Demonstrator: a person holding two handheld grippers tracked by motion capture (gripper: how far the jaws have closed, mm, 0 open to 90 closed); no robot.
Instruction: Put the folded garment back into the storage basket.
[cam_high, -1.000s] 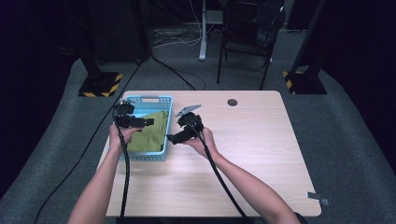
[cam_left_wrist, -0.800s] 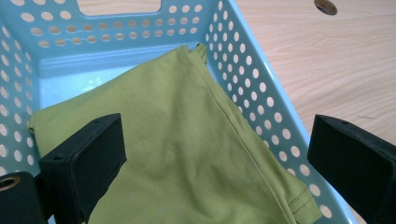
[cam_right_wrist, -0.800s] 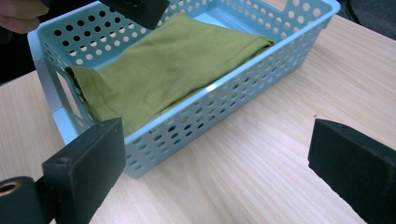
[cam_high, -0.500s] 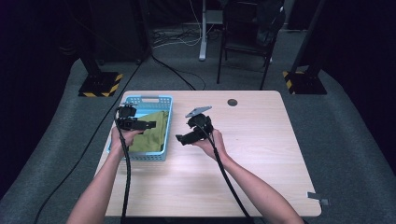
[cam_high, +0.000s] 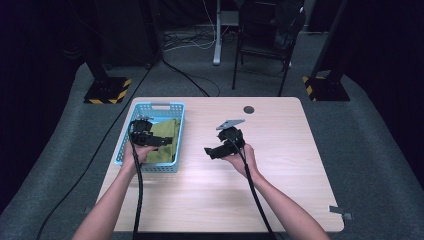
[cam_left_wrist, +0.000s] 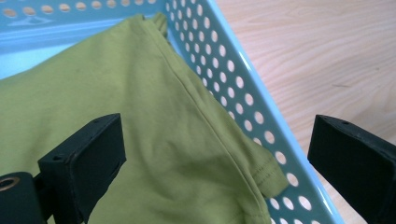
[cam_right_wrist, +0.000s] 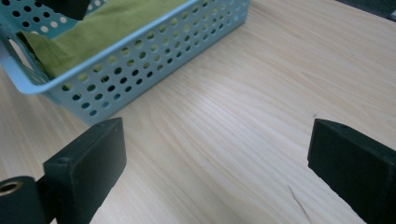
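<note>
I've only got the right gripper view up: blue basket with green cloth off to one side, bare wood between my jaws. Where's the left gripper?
Observer: The left gripper is over the blue basket, above the green cloth.
Operator: Open or shut?
Observer: Open. In the left gripper view its jaws stand wide apart, one over the cloth, the other outside the basket wall, over the table.
Operator: Is it touching the cloth?
Observer: I cannot tell; nothing is pinched between the jaws.
Operator: Anything else on the table?
Observer: A small dark round spot near the far edge in the high view, beyond the right gripper, which is open too.
</note>
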